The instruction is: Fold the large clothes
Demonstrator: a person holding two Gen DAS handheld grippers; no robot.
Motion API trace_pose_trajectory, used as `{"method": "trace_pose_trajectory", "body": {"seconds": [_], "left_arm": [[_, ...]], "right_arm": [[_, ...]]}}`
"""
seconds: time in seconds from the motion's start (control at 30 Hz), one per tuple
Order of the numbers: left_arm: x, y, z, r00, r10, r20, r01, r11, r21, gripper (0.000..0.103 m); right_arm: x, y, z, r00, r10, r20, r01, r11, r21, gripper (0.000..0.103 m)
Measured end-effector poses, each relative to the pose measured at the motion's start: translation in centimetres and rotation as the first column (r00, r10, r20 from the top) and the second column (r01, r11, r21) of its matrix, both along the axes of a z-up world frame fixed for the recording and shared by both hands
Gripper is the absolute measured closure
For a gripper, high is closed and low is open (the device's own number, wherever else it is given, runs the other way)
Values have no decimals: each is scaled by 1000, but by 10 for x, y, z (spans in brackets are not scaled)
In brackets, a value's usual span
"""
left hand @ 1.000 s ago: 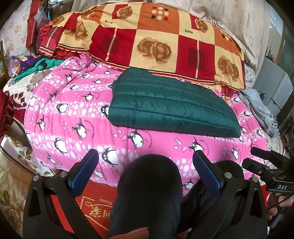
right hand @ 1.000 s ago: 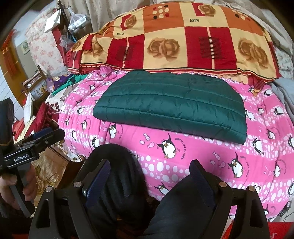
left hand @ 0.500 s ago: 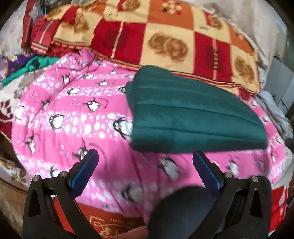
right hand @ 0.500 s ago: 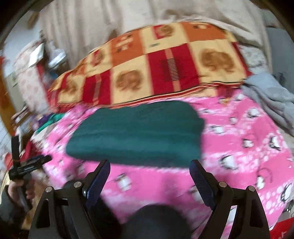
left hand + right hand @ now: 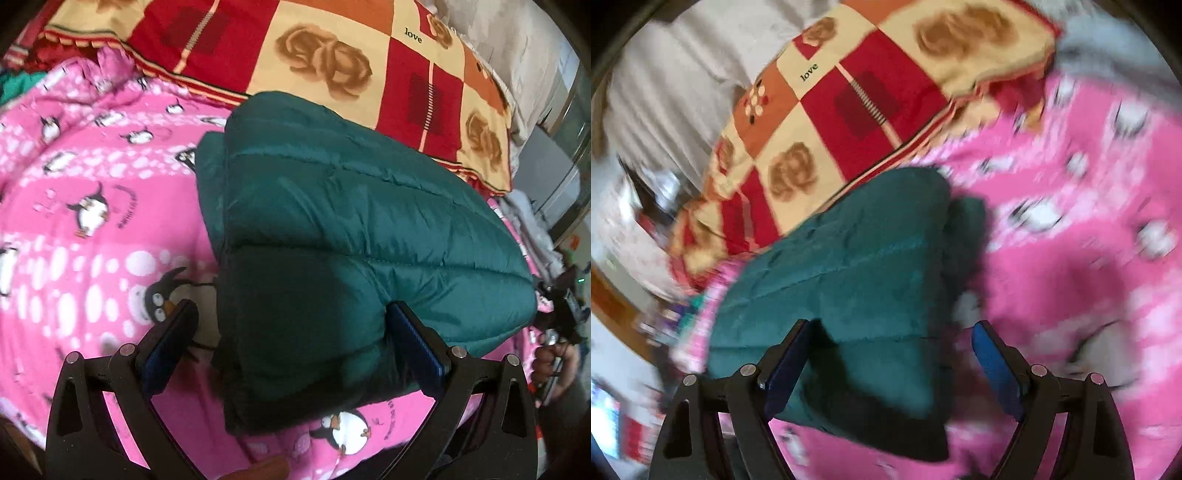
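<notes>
With both tools spread wide over the bed, poised at opposite ends of the green quilted jacket (image 5: 351, 229), already doubled into a long slab on the pink penguin quilt (image 5: 85, 229). Lying lengthwise across the bed, parallel to the red-and-cream rose blanket (image 5: 332, 55) behind it, its long axis running from one tool to the other. Left gripper (image 5: 291, 328) open to its full span, straddling the near corner of the jacket's left end, the right-hand pad pressed against or just beside the puffed fabric, the left-hand pad out over bare quilt; nothing clamped. Right gripper (image 5: 890, 347) likewise agape at the jacket's (image 5: 857, 258) right end, near corner between the fingers, no pinch visible, though that view is smeared by motion and exact contact cannot be told. Each hand about equally near its own end, neither better placed to work alone. Likely next: a bite on one short end and a carry along the long axis toward the other, halving the slab. Slippery, springy padding apt to slide from a shallow grip.
</notes>
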State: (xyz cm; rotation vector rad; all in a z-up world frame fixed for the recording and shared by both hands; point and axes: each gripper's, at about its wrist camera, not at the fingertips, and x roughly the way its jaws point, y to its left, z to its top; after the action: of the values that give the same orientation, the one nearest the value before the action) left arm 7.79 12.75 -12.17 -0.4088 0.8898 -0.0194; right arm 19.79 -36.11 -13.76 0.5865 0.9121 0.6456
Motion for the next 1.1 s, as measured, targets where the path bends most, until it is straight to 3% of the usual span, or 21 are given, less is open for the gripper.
{"method": "trace_pose_trajectory", "body": {"seconds": [0.03,0.17,0.3,0.43,0.53,0.7,0.93,1.0,1.1], "left_arm": [[1,1,-2,1000,-4,5,4,1000,-16,0],[4,-13,-3,997,-79,23,80,992,-97,0],[7,-45,8,990,-141,16,142,989,-38,0],[17,-51,10,994,-110,18,110,994,-13,0],[35,-50,6,997,-73,15,72,997,35,0],[64,-34,3,999,-48,-5,48,998,35,0],[42,-24,15,999,-35,-17,36,999,5,0],[27,-24,29,1000,-11,-10,11,1000,28,0],[1,-30,55,999,52,-10,-51,994,96,0]], "right_arm": [[4,5,-7,999,36,-25,-35,998,55,16],[14,21,-7,996,92,-8,-91,993,80,11],[32,27,0,994,106,2,-106,990,89,15],[64,24,7,996,89,17,-90,992,92,22],[82,34,7,995,91,39,-93,995,46,23],[100,42,-6,998,45,48,-47,998,39,23],[86,17,-4,998,-27,-64,33,996,86,19],[72,7,7,995,-53,-83,58,997,58,19],[40,-3,38,994,-82,-66,75,993,-89,19]]}}
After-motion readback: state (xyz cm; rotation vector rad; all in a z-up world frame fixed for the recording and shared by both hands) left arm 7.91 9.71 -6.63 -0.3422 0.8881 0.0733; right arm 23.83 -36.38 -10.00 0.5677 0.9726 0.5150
